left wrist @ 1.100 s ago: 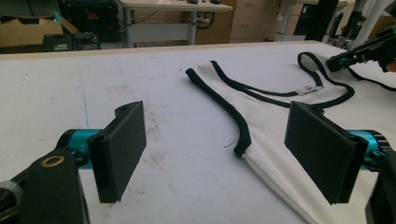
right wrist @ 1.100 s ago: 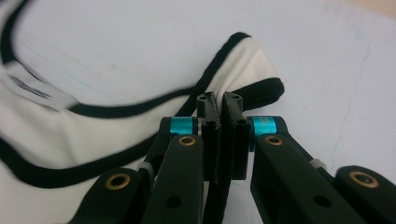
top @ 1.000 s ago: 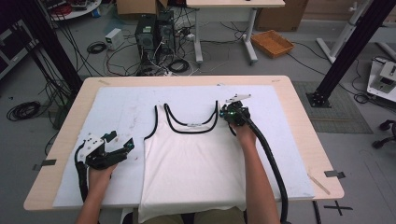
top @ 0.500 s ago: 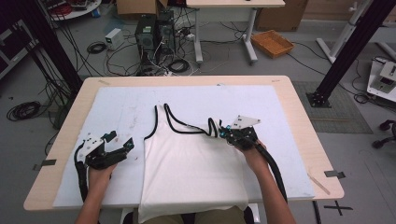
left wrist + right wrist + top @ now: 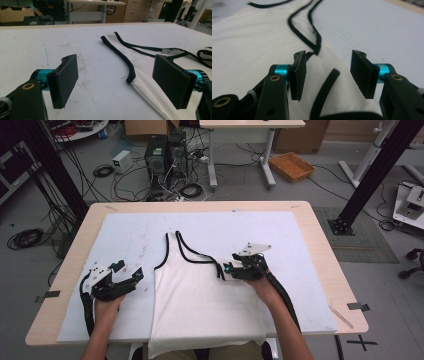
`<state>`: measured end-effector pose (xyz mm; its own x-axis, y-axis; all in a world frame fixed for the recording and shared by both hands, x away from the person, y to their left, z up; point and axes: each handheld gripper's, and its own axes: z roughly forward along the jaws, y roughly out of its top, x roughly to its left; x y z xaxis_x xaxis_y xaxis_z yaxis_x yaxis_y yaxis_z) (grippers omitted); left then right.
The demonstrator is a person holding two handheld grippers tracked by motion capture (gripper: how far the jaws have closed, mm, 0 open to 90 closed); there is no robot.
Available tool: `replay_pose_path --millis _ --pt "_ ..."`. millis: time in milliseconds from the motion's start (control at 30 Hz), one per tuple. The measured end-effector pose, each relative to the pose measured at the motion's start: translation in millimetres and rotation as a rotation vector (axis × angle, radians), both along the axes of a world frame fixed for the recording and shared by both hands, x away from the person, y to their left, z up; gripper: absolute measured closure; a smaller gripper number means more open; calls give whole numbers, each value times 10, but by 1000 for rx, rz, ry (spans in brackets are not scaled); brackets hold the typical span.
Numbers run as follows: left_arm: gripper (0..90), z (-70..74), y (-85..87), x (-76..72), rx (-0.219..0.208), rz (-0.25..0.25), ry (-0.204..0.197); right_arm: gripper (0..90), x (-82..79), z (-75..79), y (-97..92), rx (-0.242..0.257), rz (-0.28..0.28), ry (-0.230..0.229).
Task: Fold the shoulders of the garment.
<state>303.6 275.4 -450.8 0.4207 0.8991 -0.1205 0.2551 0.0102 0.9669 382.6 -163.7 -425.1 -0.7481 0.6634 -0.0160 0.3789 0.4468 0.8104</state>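
Folded inward now, the tank top's (image 5: 200, 295) right strap (image 5: 218, 268) lies over the white body instead of out flat as a second ago, carried there by the right gripper (image 5: 226, 269), whose jaws have just been opening and now stand half spread with the black-edged strap loose between them, pads clear of it. Risk, as I judge it: pulling back low could snag the trim and undo the fold, or skew the top on the white mat (image 5: 125, 240). Well left, the left gripper (image 5: 131, 276) rests with jaws spread wide, holding nothing, beside the top's left edge.
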Motion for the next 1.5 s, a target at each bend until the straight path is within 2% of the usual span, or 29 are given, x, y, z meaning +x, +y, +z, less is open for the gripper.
replay_pose_path --millis 67,100,133,167,200,233,267,300,333,367,400,533,667,700,800,833,867,967,1033,1067,1100,1133,1167,1233,1267,1333,1400,1467,1500 --pt "208 0 0 -2 1 -1 -1 524 142 -53 68 -47 7 55" --pt "207 0 0 -2 4 -4 -3 685 189 -73 92 -67 32 84" --pt "208 0 0 -2 4 -4 -3 797 202 -80 105 -77 56 103" --pt "208 0 -1 -3 4 -6 -4 859 191 -70 100 -77 74 102" --pt "207 0 -1 -3 4 -6 -4 869 155 -45 91 -80 80 89" --pt "208 0 -4 -4 5 -5 -4 875 109 -19 75 -92 107 51" --pt "208 0 -4 -4 5 -5 -4 875 109 -19 75 -92 107 51" --pt "210 1 -8 -5 7 5 -3 876 -11 42 32 -91 132 3" --pt "212 1 -8 -5 7 5 -3 876 -11 42 32 -91 132 3" --pt "213 3 -6 -7 5 3 -2 875 -135 90 -43 -69 155 -39" --pt "213 3 -6 -7 5 3 -2 874 -194 98 -81 -55 166 -54" --pt "213 8 11 -9 -15 14 7 870 -392 46 -222 -59 217 -98" --pt "213 55 -7 -14 -36 1 -16 863 -508 -23 -340 -66 248 -104" --pt "213 76 -19 -15 -37 -4 -20 851 -536 -39 -375 -60 267 -92" --pt "213 125 -40 -23 -37 -19 -40 723 -595 -48 -467 -14 305 -18" --pt "213 141 -44 -22 -44 -24 -42 707 -627 -29 -498 7 297 -30" --pt "213 176 -55 -8 -76 -40 -45 657 -651 42 -531 78 266 -59" --pt "213 213 -77 18 -74 -49 -47 633 -636 99 -480 109 230 -72" --pt "213 233 -114 63 -58 -60 -35 634 -614 63 -337 88 239 -59" --pt "213 247 -151 132 -38 -67 -12 702 -583 -40 -192 27 252 -11" --pt "213 247 -151 132 -38 -67 -12 702 -583 -40 -192 27 252 -11" --pt "213 258 -184 206 -27 -75 6 798 -550 -136 -140 -61 268 41" --pt "213 263 -202 244 -23 -82 16 820 -541 -169 -150 -81 279 66" --pt "213 268 -218 280 -14 -87 28 836 -557 -212 -195 -104 301 89" --pt "213 272 -234 320 -6 -96 40 846 -569 -214 -225 -99 310 85" --pt "213 299 -296 451 14 -108 74 853 -585 -199 -274 -129 332 66" --pt "213 316 -320 503 19 -117 82 851 -588 -197 -291 -129 336 69" --pt "213 360 -376 621 25 -134 96 821 -586 -191 -310 -118 352 79" --pt "214 384 -406 685 23 -145 106 710 -579 -180 -325 -100 350 81"
